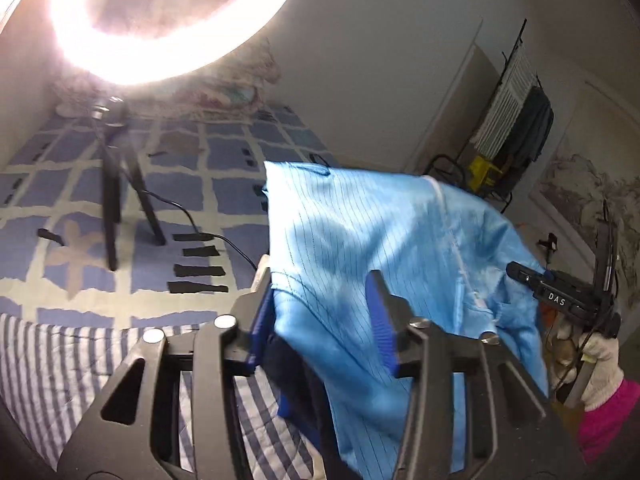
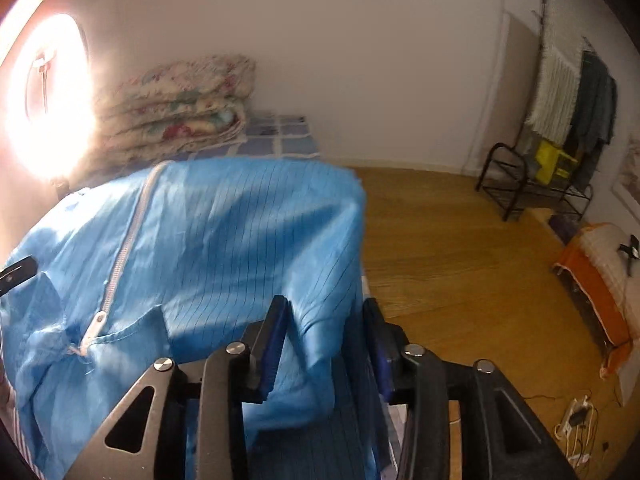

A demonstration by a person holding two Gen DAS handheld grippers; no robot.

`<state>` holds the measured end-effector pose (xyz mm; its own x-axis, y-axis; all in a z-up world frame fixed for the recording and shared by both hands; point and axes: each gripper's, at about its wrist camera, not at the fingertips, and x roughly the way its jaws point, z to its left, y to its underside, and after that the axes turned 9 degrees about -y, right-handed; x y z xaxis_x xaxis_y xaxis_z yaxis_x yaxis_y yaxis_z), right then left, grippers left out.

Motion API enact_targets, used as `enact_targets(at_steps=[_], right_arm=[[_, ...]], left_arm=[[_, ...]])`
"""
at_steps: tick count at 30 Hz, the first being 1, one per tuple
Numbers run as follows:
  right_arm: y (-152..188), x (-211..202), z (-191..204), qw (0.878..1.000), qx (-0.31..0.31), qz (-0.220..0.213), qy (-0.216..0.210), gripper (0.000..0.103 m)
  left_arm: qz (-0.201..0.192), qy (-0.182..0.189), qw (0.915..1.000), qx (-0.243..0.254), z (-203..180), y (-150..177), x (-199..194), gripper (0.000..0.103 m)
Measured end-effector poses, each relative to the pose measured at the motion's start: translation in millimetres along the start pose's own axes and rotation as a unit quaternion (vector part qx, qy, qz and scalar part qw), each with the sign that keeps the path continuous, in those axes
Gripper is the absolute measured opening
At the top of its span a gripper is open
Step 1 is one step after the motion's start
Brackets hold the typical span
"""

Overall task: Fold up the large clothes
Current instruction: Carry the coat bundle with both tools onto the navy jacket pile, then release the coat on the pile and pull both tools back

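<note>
between both pairs of parted fingers hangs the blue zip garment (image 2: 224,232), draped above the bed (image 1: 120,184); left gripper (image 1: 324,320) and right gripper (image 2: 326,340) seem loose around cloth, pads not pressing. ring light (image 1: 120,60) glares behind.

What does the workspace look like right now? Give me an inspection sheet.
Surface: bed with blue checked cover, striped sheet nearer.
Job's things: blue zip garment draped, unfolded.
Clutter: folded floral quilt; black tape strips.
Grippers: left gripper and right gripper open, garment fabric between the pads, not pinched.
Cables: black lead from ring light tripod; power strip on floor.
Surroundings: ring light, drying rack, wooden floor.
</note>
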<state>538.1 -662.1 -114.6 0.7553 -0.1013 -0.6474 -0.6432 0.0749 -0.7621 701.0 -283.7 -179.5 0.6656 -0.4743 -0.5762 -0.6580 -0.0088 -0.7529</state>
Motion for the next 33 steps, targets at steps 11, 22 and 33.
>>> enact_targets(at_steps=[11,22,33], right_arm=[[20.7,-110.6,37.7,0.998,-0.002,-0.062,0.012,0.056],[86.4,-291.7,103.9,0.996,-0.021,-0.086,-0.031,0.067],[178.1,-399.1,154.5,0.992,-0.009,-0.115,-0.059,0.086]], left_arm=[[-0.025,-0.001,0.9995,0.017,-1.4,36.9,-143.5,0.046],[-0.045,-0.017,0.9985,0.026,-22.5,98.2,-349.8,0.048],[-0.084,-0.058,0.9918,0.077,-43.8,190.7,-493.6,0.069]])
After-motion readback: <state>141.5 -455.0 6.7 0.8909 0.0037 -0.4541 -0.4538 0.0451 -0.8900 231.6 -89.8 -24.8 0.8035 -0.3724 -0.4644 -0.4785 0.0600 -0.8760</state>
